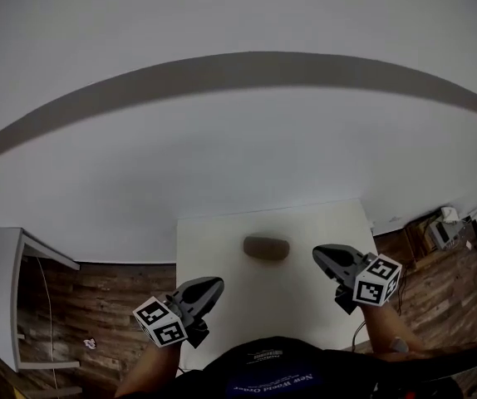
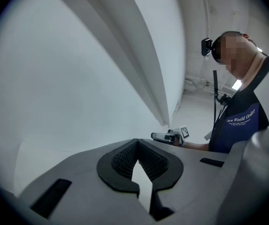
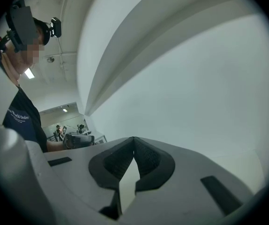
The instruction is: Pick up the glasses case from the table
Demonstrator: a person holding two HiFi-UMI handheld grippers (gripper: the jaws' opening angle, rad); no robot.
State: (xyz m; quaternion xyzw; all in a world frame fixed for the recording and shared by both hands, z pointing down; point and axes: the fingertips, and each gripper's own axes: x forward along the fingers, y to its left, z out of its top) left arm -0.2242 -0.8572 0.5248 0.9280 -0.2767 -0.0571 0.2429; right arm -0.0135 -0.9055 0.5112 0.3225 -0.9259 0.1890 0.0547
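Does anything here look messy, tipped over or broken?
Nothing stands out. The glasses case lies flat and alone on the white table; the left gripper and right gripper are both shut, empty and clear of it.

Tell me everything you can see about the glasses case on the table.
The glasses case is a dark grey-brown oblong with rounded ends. It looks closed, but its seam and material are too small to tell. It lies flat, long side across the head view, toward the far middle of the white table. Only the table touches it; the left gripper and right gripper are apart from it.
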